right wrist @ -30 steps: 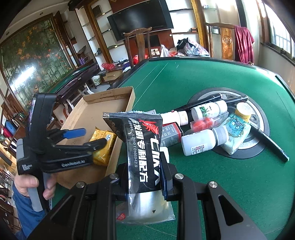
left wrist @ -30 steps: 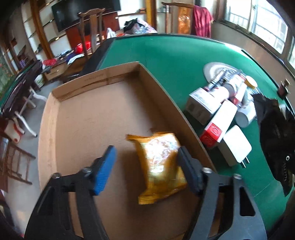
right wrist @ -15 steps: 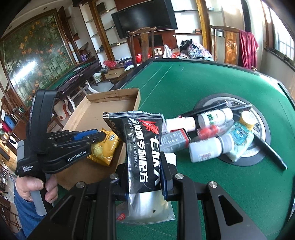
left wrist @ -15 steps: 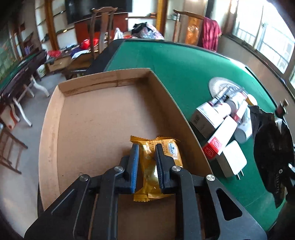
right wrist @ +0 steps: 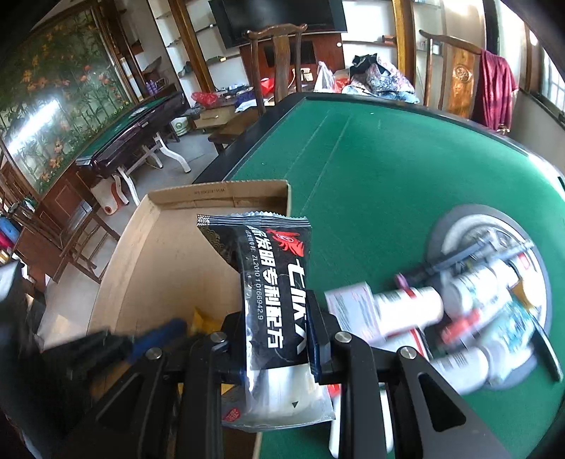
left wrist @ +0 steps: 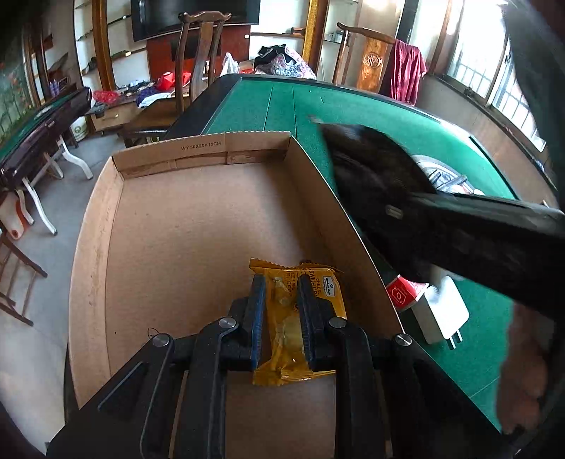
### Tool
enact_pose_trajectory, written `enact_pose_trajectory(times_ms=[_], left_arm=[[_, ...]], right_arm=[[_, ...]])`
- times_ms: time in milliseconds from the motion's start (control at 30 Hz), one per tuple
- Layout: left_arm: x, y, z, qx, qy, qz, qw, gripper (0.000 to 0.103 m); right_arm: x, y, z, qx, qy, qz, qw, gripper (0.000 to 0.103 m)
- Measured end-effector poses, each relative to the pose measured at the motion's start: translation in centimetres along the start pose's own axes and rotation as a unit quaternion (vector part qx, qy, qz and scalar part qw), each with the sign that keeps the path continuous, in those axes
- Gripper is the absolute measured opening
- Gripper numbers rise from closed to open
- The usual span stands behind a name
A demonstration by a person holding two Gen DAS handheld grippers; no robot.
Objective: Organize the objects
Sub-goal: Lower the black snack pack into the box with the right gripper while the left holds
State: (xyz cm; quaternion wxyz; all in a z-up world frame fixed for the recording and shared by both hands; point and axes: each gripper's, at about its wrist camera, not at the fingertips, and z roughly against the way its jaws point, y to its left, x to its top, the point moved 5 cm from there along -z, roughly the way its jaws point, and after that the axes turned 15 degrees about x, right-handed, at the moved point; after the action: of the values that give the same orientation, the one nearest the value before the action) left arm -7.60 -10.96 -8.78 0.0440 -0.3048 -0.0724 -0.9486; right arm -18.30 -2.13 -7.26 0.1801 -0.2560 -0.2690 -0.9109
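My left gripper (left wrist: 280,314) clamps yellow snack packet (left wrist: 300,317), long axis toward cardboard box (left wrist: 197,219) far wall; right gripper (right wrist: 277,339) clamps upright black sachet (right wrist: 275,282) over green felt table (right wrist: 388,169).

Location type: game room or parlour in a home; indicators: green felt table (right wrist: 406,169); second gaming table (right wrist: 137,123); carved wooden chairs (right wrist: 279,63); wall television (right wrist: 279,17); shelving (right wrist: 169,42); painted mural (right wrist: 60,91).

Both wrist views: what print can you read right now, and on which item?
"WY 30X20X10CM": far wall of the cardboard box.
"CHEESE", partly hidden: yellow snack packet clamped in the left gripper.
"ZL2010 10166942.9", large Chinese characters: black sachet held by the right gripper.
Bottles, cartons: too blurred.
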Motion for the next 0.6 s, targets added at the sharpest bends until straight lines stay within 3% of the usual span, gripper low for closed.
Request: enact_pose_trajectory(times_ms=[167, 600], left_arm=[[0.2, 0.8, -0.5, -0.034, 0.014, 0.036, 0.9987, 0.018], [0.1, 1.5, -0.4, -0.05, 0.027, 0.07, 0.9959, 0.018]], right_arm=[[2.1, 0.5, -3.1, 0.002, 0.007, 0.007, 1.0, 0.024], [4.2, 1.2, -7.3, -0.017, 0.027, 0.037, 0.999, 0.025]])
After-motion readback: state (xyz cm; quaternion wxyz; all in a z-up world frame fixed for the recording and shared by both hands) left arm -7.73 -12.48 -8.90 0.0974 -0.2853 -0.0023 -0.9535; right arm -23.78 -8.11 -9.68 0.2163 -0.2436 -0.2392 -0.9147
